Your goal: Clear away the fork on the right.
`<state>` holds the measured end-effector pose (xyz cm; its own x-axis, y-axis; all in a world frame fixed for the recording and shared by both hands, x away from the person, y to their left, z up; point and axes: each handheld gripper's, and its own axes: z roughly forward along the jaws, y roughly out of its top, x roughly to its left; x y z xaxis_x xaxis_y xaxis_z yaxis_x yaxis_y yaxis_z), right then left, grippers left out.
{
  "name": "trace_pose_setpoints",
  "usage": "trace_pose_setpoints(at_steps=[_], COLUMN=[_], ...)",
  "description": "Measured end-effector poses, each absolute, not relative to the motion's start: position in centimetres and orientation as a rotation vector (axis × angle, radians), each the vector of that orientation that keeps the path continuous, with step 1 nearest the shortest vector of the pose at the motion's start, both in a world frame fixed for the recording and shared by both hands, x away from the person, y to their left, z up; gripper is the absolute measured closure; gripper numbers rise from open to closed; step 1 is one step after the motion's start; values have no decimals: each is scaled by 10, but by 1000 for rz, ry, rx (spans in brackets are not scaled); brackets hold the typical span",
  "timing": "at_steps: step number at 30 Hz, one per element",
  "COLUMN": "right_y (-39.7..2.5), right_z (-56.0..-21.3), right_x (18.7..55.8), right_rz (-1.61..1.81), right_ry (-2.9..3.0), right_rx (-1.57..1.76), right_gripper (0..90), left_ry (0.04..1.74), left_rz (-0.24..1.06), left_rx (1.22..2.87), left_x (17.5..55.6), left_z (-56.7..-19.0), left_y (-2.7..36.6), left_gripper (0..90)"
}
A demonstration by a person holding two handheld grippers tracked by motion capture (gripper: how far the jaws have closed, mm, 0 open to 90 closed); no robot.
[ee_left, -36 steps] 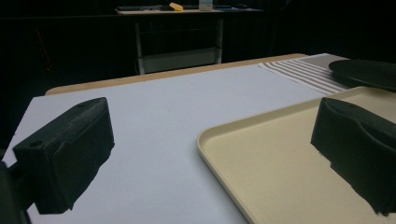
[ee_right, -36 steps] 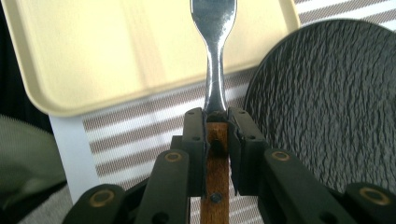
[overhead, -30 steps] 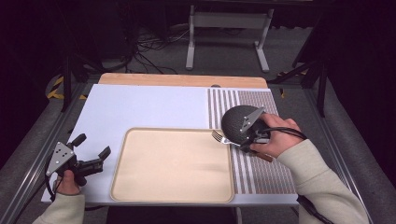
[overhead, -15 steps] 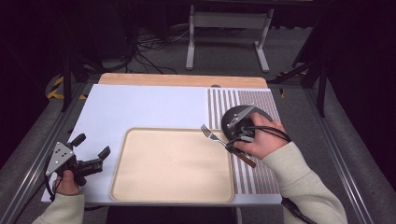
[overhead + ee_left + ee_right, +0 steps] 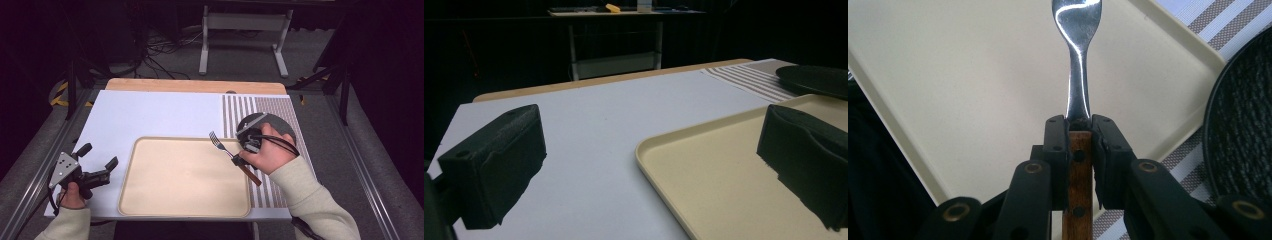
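Note:
A fork with a steel head and a wooden handle is clamped in my right gripper, its tines reaching over the right edge of the beige tray. In the right gripper view the jaws press on the handle's top end, where the fork turns to metal, with the tray below. My left gripper stands open just left of the tray, near the table's front edge, nothing between its fingers. The tray's corner lies between them.
A dark round plate lies on the striped mat at the right, partly under the right hand. A white mat covers the table's left and middle. A wooden strip runs along the far edge.
My right gripper has carried the fork down and left from the dark plate, so its tines now reach over the tray's right edge. The left gripper has not moved.

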<state>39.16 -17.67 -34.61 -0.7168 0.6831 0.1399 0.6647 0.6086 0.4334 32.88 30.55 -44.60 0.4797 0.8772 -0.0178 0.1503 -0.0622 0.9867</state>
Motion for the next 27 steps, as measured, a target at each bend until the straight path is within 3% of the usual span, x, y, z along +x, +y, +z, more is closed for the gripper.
trace_pose_setpoints(at_steps=[27], right_y=[-152], right_z=[-386], right_x=[396], right_rz=[718], right_ry=[2791], right_rx=[1321], right_gripper=[777], left_ry=[930], left_rz=[764], left_rx=[1539], left_x=[329], left_z=[-446], left_y=[307], left_gripper=[0])
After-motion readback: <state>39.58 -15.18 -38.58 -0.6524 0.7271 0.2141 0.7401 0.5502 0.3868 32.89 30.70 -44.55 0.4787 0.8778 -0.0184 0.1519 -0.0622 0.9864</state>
